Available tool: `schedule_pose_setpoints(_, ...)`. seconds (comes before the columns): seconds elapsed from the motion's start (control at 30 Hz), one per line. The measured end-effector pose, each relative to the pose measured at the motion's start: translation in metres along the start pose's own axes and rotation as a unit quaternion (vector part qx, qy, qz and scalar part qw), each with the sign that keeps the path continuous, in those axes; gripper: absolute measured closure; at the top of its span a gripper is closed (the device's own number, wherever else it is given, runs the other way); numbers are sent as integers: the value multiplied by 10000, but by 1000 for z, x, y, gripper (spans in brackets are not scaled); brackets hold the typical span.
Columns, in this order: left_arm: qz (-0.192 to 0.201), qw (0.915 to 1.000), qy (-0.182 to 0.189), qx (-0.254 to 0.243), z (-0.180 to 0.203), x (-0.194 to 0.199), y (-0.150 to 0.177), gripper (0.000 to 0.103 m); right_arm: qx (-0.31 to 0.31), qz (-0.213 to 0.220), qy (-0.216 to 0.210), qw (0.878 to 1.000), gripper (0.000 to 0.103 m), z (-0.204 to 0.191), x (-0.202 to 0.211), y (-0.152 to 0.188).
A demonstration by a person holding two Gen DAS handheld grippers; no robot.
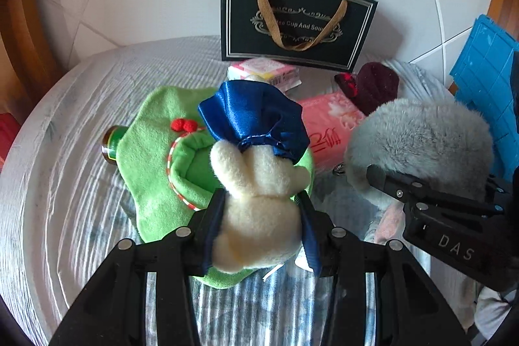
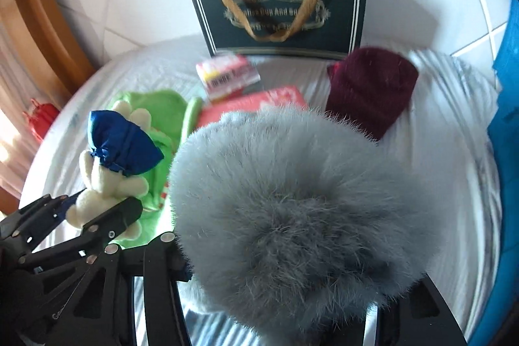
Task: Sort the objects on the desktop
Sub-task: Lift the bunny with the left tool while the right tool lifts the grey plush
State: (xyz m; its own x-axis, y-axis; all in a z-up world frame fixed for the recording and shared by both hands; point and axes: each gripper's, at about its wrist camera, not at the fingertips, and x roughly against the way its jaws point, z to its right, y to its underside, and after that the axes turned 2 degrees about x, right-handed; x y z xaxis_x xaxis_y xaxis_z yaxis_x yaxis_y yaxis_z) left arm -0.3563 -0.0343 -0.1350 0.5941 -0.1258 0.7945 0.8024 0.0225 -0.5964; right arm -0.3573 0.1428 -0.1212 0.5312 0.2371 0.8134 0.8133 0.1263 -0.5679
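Note:
My left gripper (image 1: 261,200) is shut on a cream plush toy (image 1: 259,209) with a blue satin skirt (image 1: 256,119), held above a green plush cover (image 1: 155,151). The toy also shows in the right wrist view (image 2: 100,184), between the left gripper's fingers (image 2: 113,216). My right gripper (image 2: 279,297) is shut on a grey furry hat (image 2: 298,216), which hides its fingertips. The hat also shows in the left wrist view (image 1: 421,145), with the right gripper (image 1: 389,180) at its near side.
A dark gift bag (image 1: 295,21) stands against the tiled wall. A pink packet (image 1: 331,125), a small pink box (image 1: 266,73), a maroon knit hat (image 2: 373,89) and a bottle end (image 1: 110,145) lie on the striped cloth (image 1: 65,184). A blue crate (image 1: 486,80) is at the right.

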Motion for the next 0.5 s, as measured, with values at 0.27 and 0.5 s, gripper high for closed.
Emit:
schedule_pose_setpoints(0.27, 782, 9967, 167, -133, 17, 92, -6, 61, 7, 904, 119, 9958, 51, -13, 110, 4)
schedule_pose_setpoints(0.5, 1365, 9887, 421, -444, 57, 165, -2, 61, -17, 1640, 425, 9855, 51, -14, 205, 16)
